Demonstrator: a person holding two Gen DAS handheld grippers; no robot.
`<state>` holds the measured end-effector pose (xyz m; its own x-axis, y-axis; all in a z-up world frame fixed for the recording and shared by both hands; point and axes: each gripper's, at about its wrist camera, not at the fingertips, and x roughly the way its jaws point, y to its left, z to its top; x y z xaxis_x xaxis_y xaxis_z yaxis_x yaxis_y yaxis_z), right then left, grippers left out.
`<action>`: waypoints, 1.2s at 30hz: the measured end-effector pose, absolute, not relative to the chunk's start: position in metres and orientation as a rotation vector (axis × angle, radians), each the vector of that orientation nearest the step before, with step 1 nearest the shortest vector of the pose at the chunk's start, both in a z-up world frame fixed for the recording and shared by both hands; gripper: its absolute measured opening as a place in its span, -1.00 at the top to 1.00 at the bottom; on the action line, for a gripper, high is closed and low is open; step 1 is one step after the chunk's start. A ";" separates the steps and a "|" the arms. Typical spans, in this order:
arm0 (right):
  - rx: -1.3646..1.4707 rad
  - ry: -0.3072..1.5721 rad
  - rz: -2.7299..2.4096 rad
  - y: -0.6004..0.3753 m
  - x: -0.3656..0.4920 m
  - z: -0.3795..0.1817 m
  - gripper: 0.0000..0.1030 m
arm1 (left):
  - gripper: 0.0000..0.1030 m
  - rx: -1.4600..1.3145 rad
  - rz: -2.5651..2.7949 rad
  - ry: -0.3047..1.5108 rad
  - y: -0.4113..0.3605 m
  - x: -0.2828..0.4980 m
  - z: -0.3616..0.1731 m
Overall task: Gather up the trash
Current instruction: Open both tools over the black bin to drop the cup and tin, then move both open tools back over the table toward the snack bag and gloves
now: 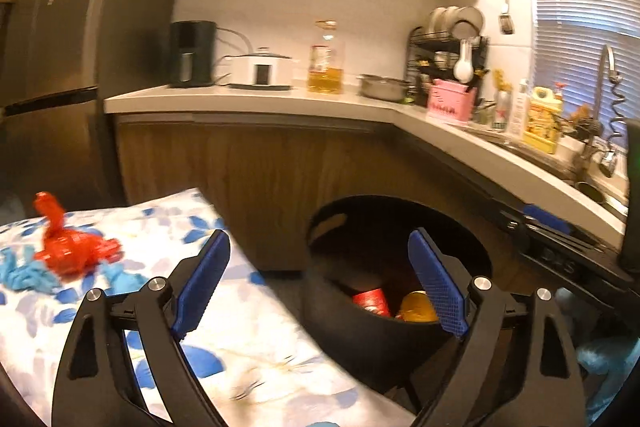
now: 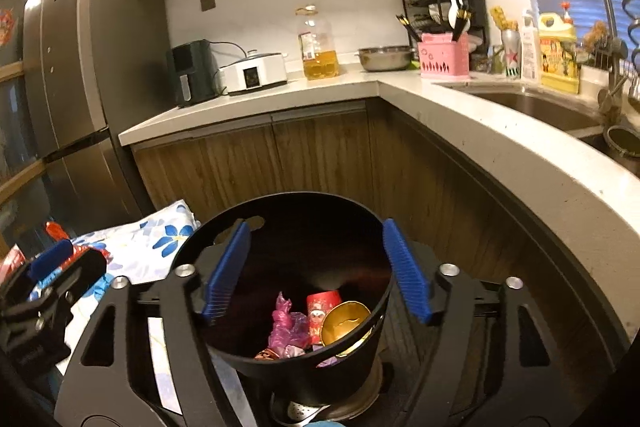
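- I'm looking at a pale L-shaped counter [image 2: 256, 103] running over wood cabinets [image 2: 312, 155].
- A dark fridge [image 2: 80, 67] is standing left; blinds [image 1: 580, 19] are glowing blue.

No text, brand name or number is legible in either view. The labels on the oil bottle [image 2: 316, 45], the yellow detergent jug [image 2: 558, 57] and the red-star can [image 2: 513, 58] at upper right are too blurred to read.

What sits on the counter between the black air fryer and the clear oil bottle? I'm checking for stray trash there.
Only a white electric cooker stands between the black air fryer and the clear oil bottle; the right wrist view shows this most sharply.
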<state>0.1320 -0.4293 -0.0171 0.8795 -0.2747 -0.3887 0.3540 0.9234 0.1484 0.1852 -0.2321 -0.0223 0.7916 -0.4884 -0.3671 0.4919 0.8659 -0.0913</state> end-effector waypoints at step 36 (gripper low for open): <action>0.129 0.386 -0.059 -0.222 0.112 -0.036 -0.87 | -0.89 -0.096 0.070 0.400 0.037 0.132 -0.036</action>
<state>0.1120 -0.2219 -0.0358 0.9247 -0.0328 -0.3793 0.0818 0.9901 0.1139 0.1320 0.0365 -0.0365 0.9189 0.0496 -0.3914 -0.0874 0.9930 -0.0795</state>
